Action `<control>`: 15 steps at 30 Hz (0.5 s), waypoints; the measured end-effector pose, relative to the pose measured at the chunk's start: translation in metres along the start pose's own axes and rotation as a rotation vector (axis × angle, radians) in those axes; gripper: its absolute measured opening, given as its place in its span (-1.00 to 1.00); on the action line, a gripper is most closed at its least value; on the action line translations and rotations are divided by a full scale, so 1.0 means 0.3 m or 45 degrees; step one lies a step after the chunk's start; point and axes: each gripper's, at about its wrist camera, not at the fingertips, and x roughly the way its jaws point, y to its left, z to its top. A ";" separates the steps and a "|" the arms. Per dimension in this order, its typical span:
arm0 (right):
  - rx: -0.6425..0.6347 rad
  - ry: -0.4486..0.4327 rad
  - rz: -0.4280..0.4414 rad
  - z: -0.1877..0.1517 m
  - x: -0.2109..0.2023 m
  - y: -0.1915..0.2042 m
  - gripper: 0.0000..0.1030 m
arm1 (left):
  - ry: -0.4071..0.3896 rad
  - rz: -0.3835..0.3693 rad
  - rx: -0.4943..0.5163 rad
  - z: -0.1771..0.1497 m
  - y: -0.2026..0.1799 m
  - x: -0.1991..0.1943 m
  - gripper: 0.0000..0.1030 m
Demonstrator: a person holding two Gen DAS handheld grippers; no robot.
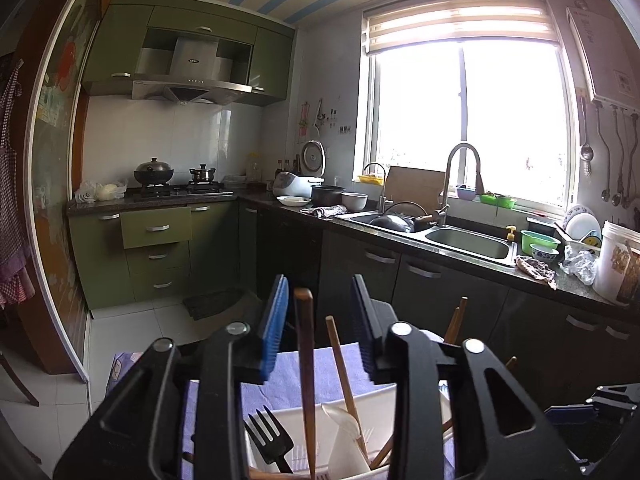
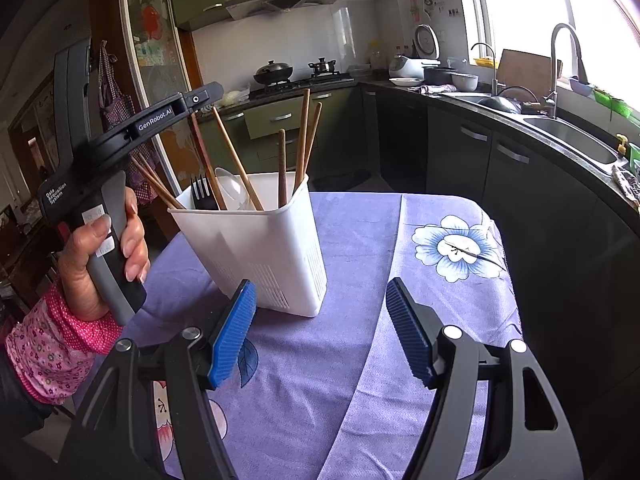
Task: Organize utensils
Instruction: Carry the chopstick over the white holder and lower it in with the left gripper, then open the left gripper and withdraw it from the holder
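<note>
In the right wrist view, the left gripper (image 2: 202, 98) sits at upper left over the white utensil holder (image 2: 264, 248), centre frame on the purple-clothed table (image 2: 360, 320). It is spread around a dark chopstick (image 1: 306, 360), not touching. At the bottom, the right gripper (image 2: 320, 328) gapes wide, holding nothing.
</note>
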 end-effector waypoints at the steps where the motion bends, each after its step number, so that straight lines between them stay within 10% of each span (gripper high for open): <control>1: 0.003 -0.004 0.001 -0.003 -0.006 0.001 0.30 | 0.001 0.002 0.007 -0.006 -0.004 -0.010 -0.33; 15: 0.079 -0.042 0.011 -0.126 -0.109 0.010 0.41 | 0.048 0.081 0.008 -0.071 0.004 -0.279 0.16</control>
